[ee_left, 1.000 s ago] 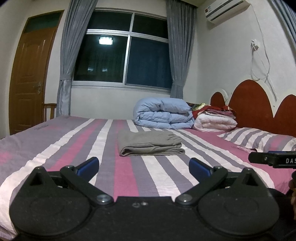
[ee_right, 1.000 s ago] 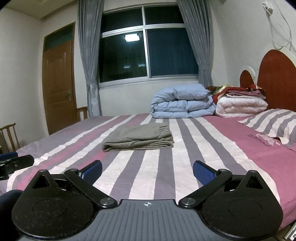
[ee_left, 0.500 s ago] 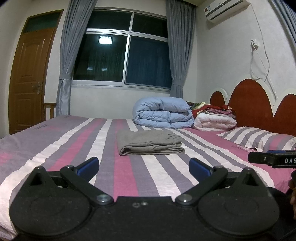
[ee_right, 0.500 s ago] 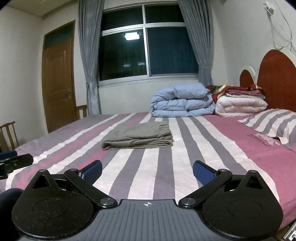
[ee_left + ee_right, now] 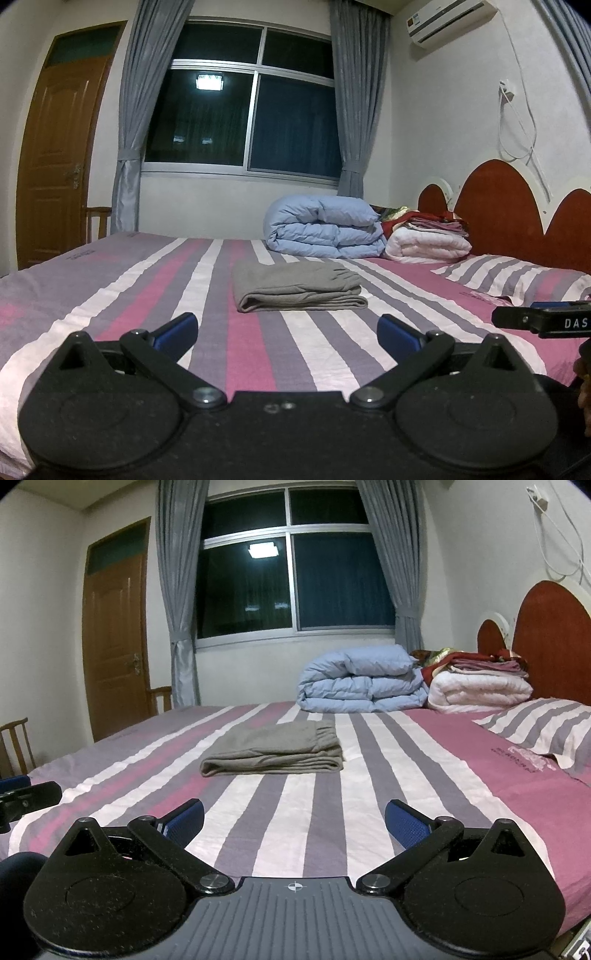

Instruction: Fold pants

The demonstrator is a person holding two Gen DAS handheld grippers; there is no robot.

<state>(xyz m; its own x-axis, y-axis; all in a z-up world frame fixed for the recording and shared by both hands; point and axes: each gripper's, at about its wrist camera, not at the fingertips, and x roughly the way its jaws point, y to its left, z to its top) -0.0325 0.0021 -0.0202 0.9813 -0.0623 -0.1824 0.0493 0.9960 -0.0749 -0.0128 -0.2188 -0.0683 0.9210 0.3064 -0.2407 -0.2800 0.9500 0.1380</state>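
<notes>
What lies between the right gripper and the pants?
Only bare striped sheet lies between the right gripper and the folded pants, as the right wrist view shows.

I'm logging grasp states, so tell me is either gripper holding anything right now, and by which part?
Nothing is held. The left gripper and right gripper are both open and empty, short of the folded grey fabric pants lying on the striped bed.
</notes>
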